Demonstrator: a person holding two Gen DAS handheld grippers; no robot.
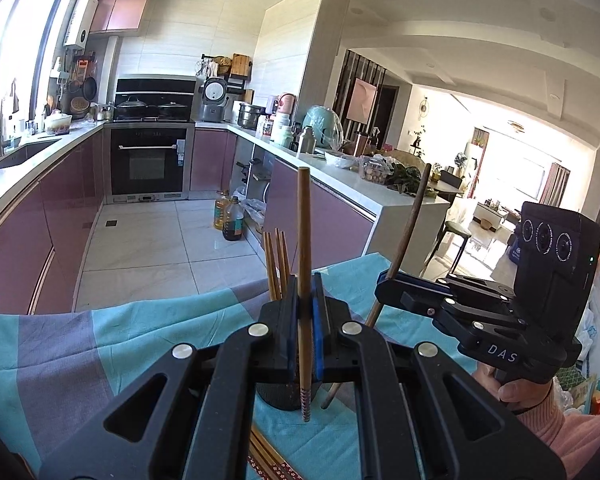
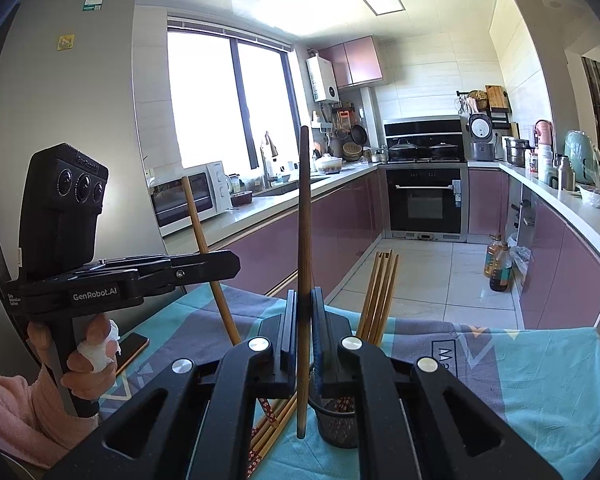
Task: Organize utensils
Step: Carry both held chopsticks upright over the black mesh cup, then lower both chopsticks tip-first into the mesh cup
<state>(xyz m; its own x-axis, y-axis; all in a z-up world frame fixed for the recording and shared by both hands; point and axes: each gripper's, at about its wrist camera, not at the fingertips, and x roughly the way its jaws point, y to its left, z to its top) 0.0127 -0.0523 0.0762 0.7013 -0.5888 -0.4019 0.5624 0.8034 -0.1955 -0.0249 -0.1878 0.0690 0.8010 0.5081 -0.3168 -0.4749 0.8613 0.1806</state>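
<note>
Clamped narrow in the left black two-finger gripper (image 1: pixel 305 284), centre of the left view: one light-brown wooden chopstick (image 1: pixel 305 240), upright, its patterned tip hanging just in front of the black mesh cylinder holder (image 1: pixel 278 396) at lower centre. Further right, pinched tight in the right black two-finger gripper (image 1: pixel 396 286): one dark-brown wooden chopstick (image 1: pixel 414 232), tilted, lower end near the holder's right side. To do the drop well, probably best to bring each tip over the holder's mouth, keep the stick near vertical, lower past the rim, then release one at a time, clear of the standing bundle of light wooden chopsticks (image 1: pixel 277 264). Counted: two grippers, one chopstick in each; one holder; seemingly four chopsticks standing in it; loose patterned chopsticks (image 2: pixel 270 420) on the teal-and-grey cloth (image 1: pixel 160 320), lower centre-left of the right view, perhaps four, too overlapped for a sure count.
</note>
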